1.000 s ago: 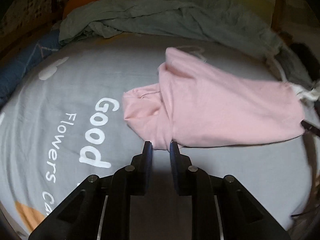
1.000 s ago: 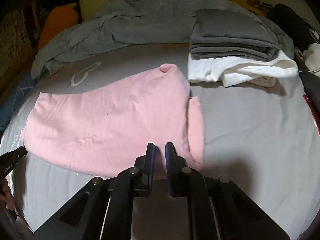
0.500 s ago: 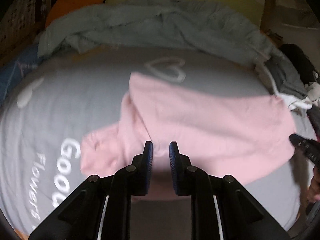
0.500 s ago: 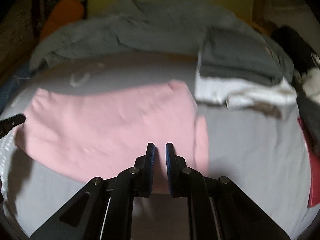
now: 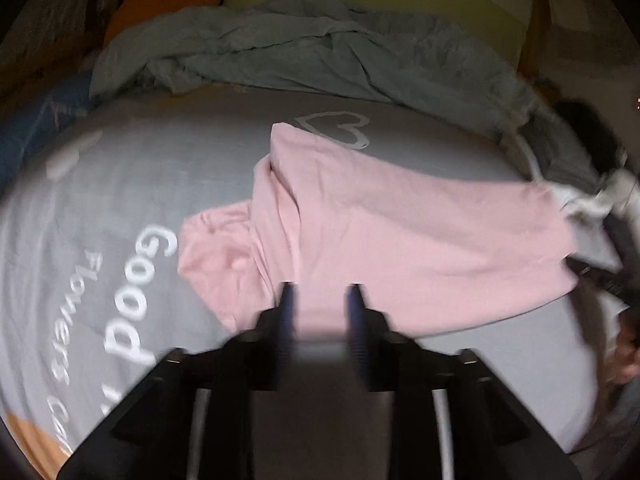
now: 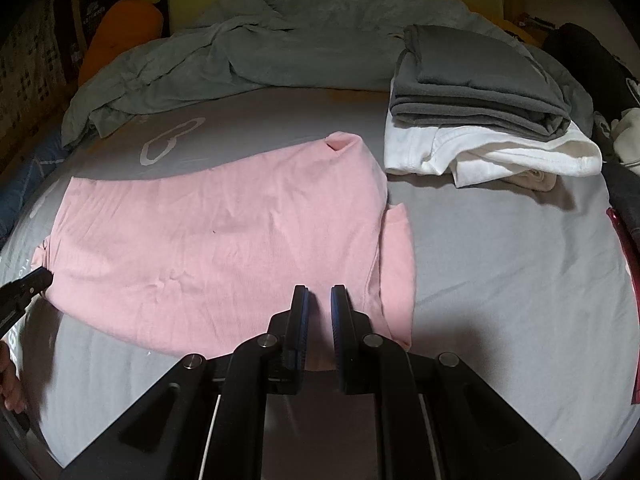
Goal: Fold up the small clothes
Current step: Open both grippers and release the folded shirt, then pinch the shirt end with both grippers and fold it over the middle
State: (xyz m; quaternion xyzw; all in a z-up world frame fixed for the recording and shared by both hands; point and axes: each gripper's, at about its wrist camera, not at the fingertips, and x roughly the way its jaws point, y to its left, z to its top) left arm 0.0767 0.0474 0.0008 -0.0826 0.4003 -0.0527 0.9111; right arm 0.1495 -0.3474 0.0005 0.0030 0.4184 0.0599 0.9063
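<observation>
The pink shirt (image 6: 224, 240) lies flat on the grey printed bedsheet (image 6: 500, 264), just beside the folded grey and white stack (image 6: 480, 120). The left gripper (image 5: 319, 294), blurred, seems parted over the shirt's near hem; the right gripper (image 6: 319, 300) stands narrowly parted above that hem, gripping nothing

We've got open grey sheet (image 6: 500, 280) right of the pink shirt (image 6: 224, 240); folded stack (image 6: 480, 120) and rumpled duvet (image 6: 280, 48) block the far side.
</observation>
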